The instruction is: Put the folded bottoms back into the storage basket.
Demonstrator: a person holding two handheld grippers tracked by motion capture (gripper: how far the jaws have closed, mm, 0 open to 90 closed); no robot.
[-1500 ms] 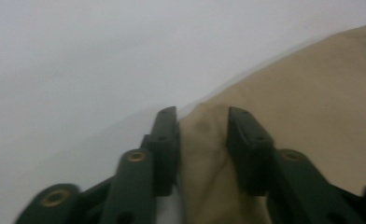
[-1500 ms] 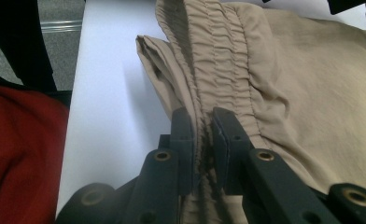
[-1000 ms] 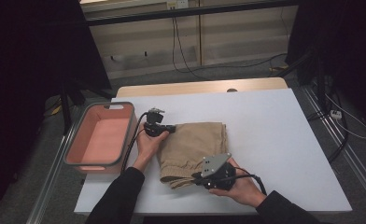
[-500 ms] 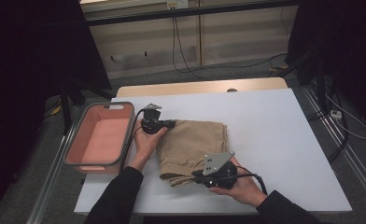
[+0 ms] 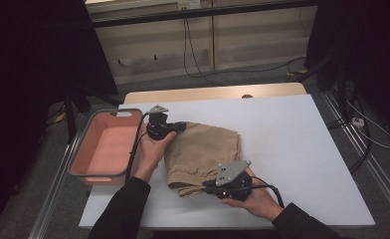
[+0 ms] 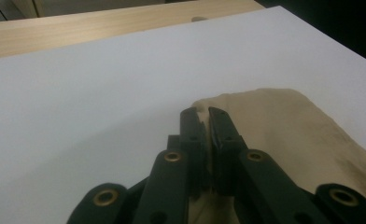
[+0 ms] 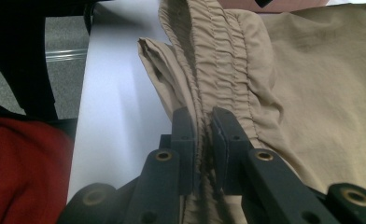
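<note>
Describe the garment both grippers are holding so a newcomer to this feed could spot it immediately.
Start at the white table; beside the pink plastic bin on its left edge lies a folded tan fabric garment. It is the only cloth on the table, with a gathered elastic waistband along its near edge.

The desk [image 5: 302, 149] lies bare right of and beyond the tan shorts [image 5: 203, 149]; a pink bin [image 5: 103, 149] blocks the left edge; dark stands crowd both far corners.
</note>
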